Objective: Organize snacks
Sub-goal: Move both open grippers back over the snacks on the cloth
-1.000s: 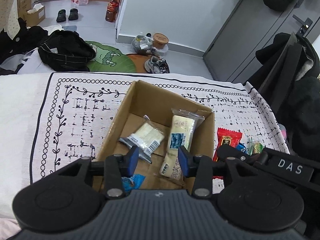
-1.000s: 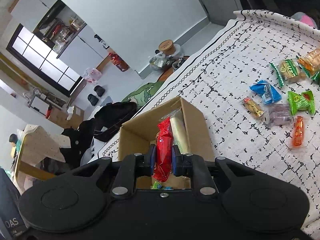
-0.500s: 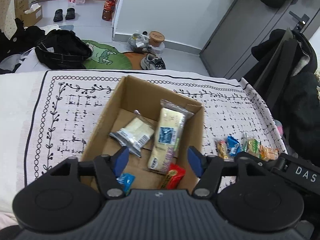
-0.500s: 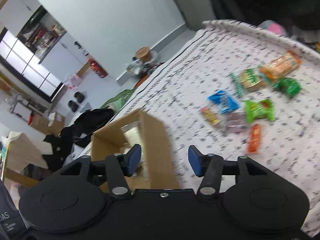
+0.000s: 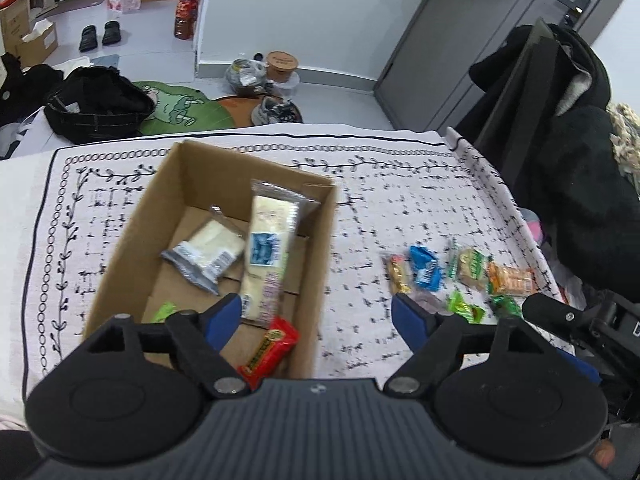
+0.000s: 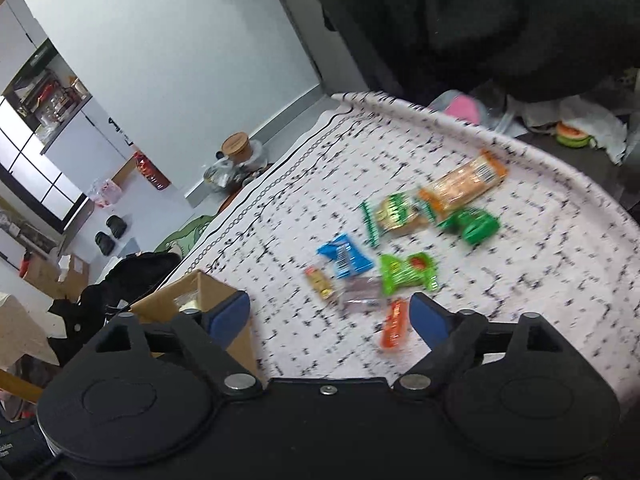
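A cardboard box [image 5: 324, 236] stands on the patterned cloth and holds two pale wrapped bars [image 5: 266, 248], a red snack bar [image 5: 270, 350] and a green packet [image 5: 164, 312]. My left gripper [image 5: 316, 314] hangs over the box's near right corner, its jaws opening with nothing between them. My right gripper [image 6: 330, 314] hovers over the loose snacks, jaws also opening and empty. Just beyond it lie an orange packet [image 6: 394, 324], a green packet [image 6: 406, 274], a blue packet [image 6: 344, 256], a purple packet [image 6: 362, 294] and a small yellow bar [image 6: 318, 282]. The box corner [image 6: 200, 294] shows at left.
More snacks lie further right: a green-and-gold packet [image 6: 394, 214], an orange bar [image 6: 466, 180] and a dark green packet [image 6: 472, 222]. Black clothing on a chair [image 5: 580, 184] borders the table's right edge [image 5: 520, 216]. Bags and shoes lie on the floor beyond.
The right gripper let go of the red snack bar, which now lies in the box, then swung right over the loose snacks. Both grippers opened wide. The left gripper shifted right.
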A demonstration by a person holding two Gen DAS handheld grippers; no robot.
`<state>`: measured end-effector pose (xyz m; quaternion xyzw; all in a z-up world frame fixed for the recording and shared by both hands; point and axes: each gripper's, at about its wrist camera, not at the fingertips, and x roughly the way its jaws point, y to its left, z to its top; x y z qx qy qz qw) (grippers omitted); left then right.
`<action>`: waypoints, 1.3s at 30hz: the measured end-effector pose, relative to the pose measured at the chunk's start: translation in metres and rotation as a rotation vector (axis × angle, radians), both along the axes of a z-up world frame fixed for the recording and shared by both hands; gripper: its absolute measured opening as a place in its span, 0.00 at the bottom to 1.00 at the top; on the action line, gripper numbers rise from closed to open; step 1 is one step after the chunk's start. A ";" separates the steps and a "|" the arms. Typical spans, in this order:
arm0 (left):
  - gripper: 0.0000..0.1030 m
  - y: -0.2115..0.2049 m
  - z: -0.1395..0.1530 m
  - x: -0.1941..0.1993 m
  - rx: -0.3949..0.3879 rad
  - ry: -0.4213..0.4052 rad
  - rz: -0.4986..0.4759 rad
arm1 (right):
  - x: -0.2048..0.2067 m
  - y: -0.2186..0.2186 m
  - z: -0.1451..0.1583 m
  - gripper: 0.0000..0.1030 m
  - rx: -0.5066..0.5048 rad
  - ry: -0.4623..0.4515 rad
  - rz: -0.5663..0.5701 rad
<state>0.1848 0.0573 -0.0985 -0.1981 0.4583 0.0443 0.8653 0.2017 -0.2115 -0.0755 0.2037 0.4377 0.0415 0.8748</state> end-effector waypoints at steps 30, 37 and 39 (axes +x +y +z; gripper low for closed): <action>1.00 -0.094 0.005 0.023 0.007 -0.011 -0.106 | 0.024 -0.097 0.004 1.00 -0.030 0.051 0.019; 1.00 -0.112 -0.007 0.036 0.002 0.026 -0.119 | 0.040 -0.110 0.000 1.00 -0.040 0.077 0.022; 1.00 -0.118 -0.009 0.039 0.009 0.021 -0.142 | 0.045 -0.113 -0.001 1.00 -0.050 0.078 0.026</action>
